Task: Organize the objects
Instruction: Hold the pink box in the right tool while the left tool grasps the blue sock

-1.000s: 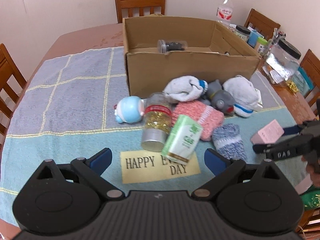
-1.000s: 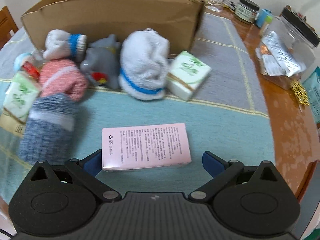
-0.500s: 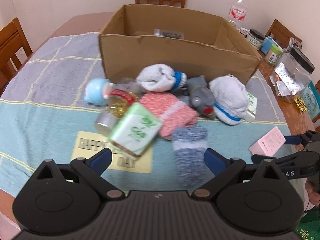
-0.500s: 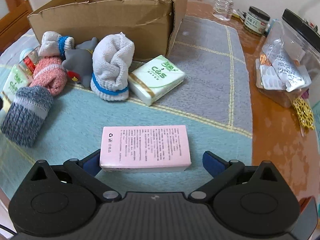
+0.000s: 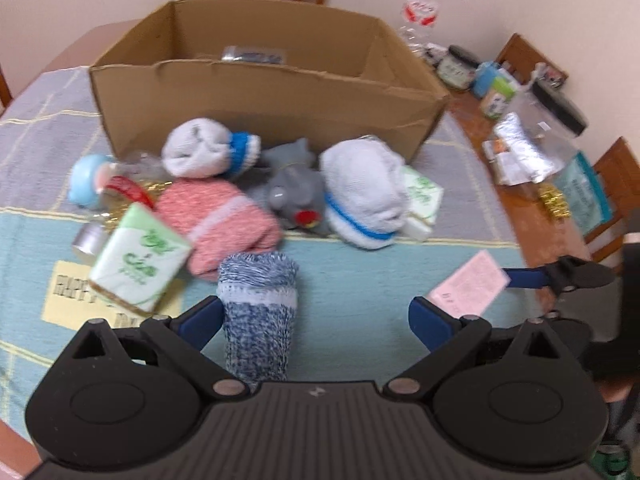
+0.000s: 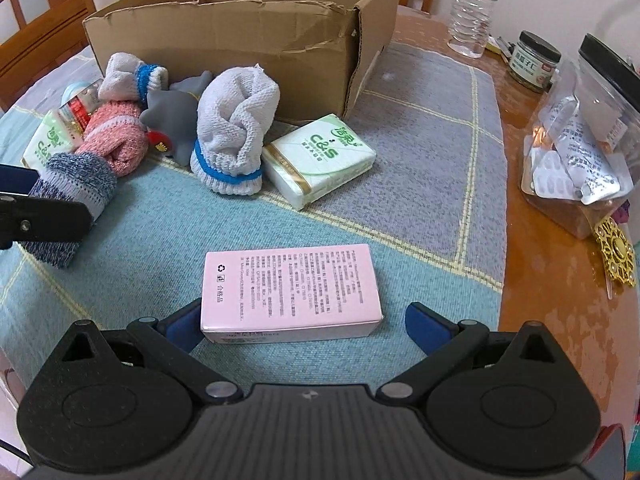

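Pink box (image 6: 290, 288) sits between the right gripper (image 6: 304, 322)'s spread jaws, its left end against the left blue pad while the right pad stands clear of it; whether the box rests on the cloth or is lifted cannot be told. Over on the other side, the left gripper (image 5: 316, 320) has its jaws spread wide too, with the blue-grey marled sock (image 5: 258, 312) lying between them, close to the left pad and not pinched. Just ahead of those jaws the pile crowds the front wall of the cardboard box (image 5: 260, 100): a pink rolled sock (image 5: 218, 228), a grey toy (image 5: 294, 196), a white sock with a blue band (image 5: 362, 196), another white bundle (image 5: 204, 152) behind it, and a green tissue pack (image 5: 140, 258) to the left over the yellow printed patch. Beyond the right jaws, a second green tissue pack (image 6: 320, 158) lies beside the white sock. Far right of both, on the bare worktop (image 6: 560, 280), stand a clear lidded container (image 6: 580, 152), a small jar (image 6: 534, 62) and a water bottle (image 6: 472, 8).
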Available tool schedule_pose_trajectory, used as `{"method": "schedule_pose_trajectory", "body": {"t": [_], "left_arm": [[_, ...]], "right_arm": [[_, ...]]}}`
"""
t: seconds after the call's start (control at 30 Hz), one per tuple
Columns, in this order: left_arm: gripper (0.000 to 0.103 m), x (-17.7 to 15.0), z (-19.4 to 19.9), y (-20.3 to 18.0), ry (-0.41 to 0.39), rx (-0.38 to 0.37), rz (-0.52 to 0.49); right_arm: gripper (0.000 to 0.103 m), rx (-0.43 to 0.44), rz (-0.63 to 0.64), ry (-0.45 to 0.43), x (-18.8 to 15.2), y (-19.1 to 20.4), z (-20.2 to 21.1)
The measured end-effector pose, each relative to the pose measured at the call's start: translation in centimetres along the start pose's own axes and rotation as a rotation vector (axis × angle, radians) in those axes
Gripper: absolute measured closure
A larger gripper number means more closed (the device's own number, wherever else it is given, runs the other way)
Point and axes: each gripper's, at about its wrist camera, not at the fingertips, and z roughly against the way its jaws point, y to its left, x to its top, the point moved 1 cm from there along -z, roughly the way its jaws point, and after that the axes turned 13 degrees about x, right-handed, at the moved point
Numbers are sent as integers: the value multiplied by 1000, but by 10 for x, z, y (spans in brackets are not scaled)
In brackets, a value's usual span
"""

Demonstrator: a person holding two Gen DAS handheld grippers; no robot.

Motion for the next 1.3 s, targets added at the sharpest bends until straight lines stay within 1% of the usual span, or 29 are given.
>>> {"method": "schedule_pose_trajectory", "body": {"t": [0.07,0.13,0.4,0.5,0.7,0.83,0.9,0.97,1.03,1.17,1.3], "left_arm": [[5,1,2,-3,-3,-37,3],[5,2,4,-5,-8,-46,0],[5,-6,0,-7,-34,62,-58],[5,-12,-1,-10,-42,53,-84],[6,-17,-12,-21,-69,75,-138],[10,-20,-23,-22,-58,64,-117],[16,-21,-28,-22,-47,74,-108],[17,-22,-30,-20,-42,71,-84],[18,-23,-31,-18,-47,71,-63],[23,-23,-31,-18,-58,84,-54],[27,-22,-29,-18,-53,76,-34]], "right_arm": [[0,6,9,2,0,-2,0],[0,12,18,0,0,-3,1],[0,26,42,-9,-3,-6,3],[0,30,49,-11,-3,-7,4],[0,47,83,-27,-8,-8,6],[0,63,107,-28,-10,-9,8],[0,68,115,-29,-11,-9,9],[0,69,118,-30,-12,-9,9],[0,70,120,-33,-13,-9,9],[0,71,122,-37,-13,-9,10],[0,77,132,-32,-13,-8,9]]}}
